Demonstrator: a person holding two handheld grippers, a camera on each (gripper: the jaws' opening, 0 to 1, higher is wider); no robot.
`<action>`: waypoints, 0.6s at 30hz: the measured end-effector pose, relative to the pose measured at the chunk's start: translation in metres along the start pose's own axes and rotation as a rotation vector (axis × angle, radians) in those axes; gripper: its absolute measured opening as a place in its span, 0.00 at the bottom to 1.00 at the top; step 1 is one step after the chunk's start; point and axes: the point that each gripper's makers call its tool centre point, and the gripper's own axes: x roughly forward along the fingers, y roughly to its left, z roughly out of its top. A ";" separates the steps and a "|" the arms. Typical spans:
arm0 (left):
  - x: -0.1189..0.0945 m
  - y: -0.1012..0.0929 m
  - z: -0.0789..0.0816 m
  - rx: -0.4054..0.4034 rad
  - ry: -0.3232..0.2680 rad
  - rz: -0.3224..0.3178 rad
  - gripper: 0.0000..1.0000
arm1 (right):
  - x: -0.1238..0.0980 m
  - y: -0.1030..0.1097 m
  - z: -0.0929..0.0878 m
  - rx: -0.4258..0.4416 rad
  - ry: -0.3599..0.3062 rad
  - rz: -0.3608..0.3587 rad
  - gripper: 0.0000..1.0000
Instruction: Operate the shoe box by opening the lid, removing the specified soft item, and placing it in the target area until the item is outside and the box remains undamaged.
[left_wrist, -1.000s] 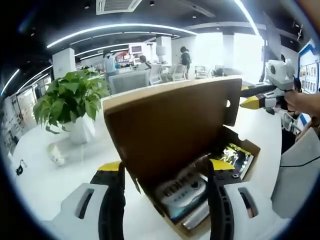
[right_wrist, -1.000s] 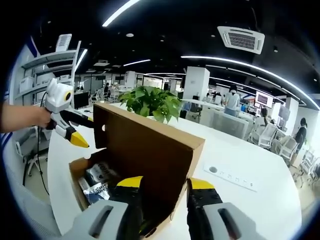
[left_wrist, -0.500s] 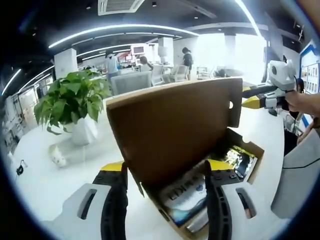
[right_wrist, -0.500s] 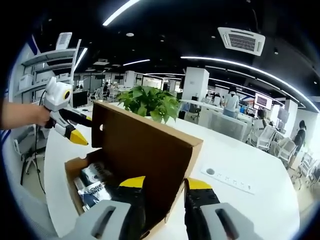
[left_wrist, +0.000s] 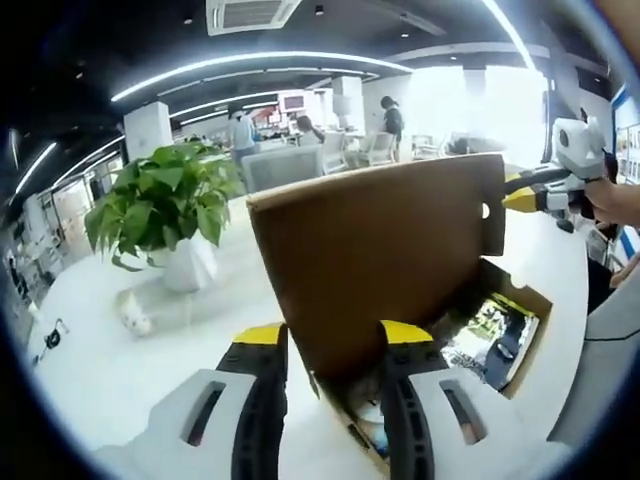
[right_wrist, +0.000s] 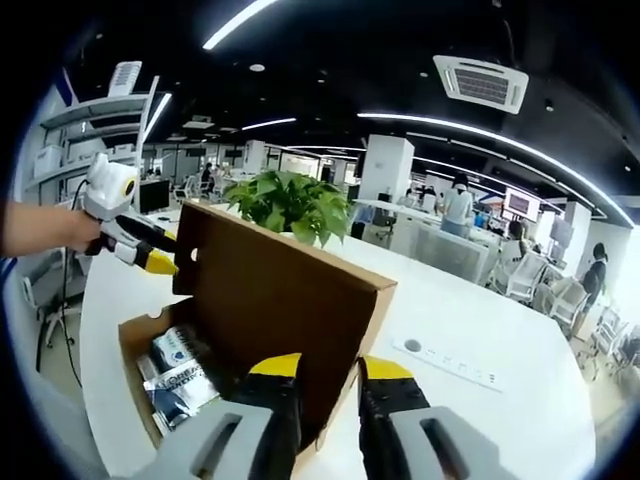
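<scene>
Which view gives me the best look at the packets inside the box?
The right gripper view: the packets lie in plain sight beside the raised lid. In the left gripper view the lid and the left gripper hide most of them; only some show at the box's far end.

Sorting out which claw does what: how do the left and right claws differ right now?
The left claw sits at the box's near corner, straddling the raised lid; the right claw hangs in the air beside the lid's far top corner. The left's tips stand apart; the right's point together. Both have yellow tips.
</scene>
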 end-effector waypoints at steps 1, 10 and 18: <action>0.000 0.002 0.000 -0.006 -0.003 0.006 0.26 | 0.001 -0.001 0.000 -0.001 0.000 -0.001 0.15; 0.005 0.013 0.001 -0.020 -0.012 0.046 0.16 | 0.003 -0.006 0.000 -0.005 0.003 -0.018 0.10; 0.010 0.025 0.001 -0.032 -0.019 0.074 0.08 | 0.007 -0.014 0.001 -0.010 0.007 -0.034 0.03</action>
